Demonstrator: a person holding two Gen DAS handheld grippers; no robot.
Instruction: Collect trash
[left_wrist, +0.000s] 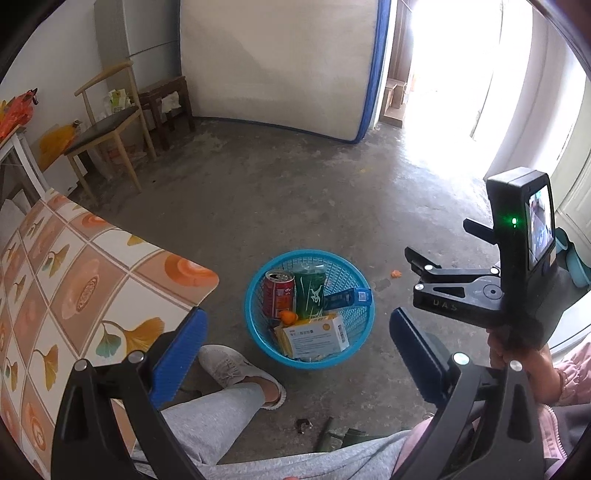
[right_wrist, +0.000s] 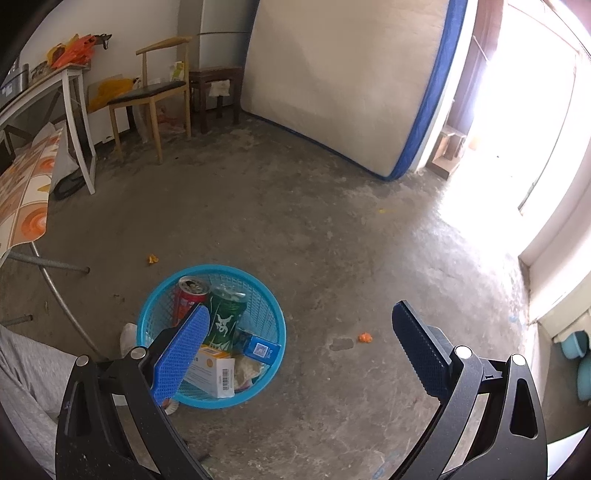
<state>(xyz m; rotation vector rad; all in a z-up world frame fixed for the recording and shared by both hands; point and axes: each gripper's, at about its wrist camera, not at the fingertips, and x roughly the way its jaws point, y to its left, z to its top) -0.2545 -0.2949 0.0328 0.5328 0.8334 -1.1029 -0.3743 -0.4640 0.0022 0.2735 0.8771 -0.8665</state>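
A round blue mesh basket stands on the concrete floor. It holds a red can, a green bottle, a small blue box, a white and orange box and a bit of orange peel. My left gripper hangs open above the basket, holding nothing. My right gripper is open too, just right of the basket, with its left finger over the can and bottle. An orange scrap lies on the floor between the right fingers.
A table with a patterned cloth is at the left, the person's leg and shoe beside the basket. Another orange scrap lies past the basket. A chair, a stool and a leaning mattress line the far wall.
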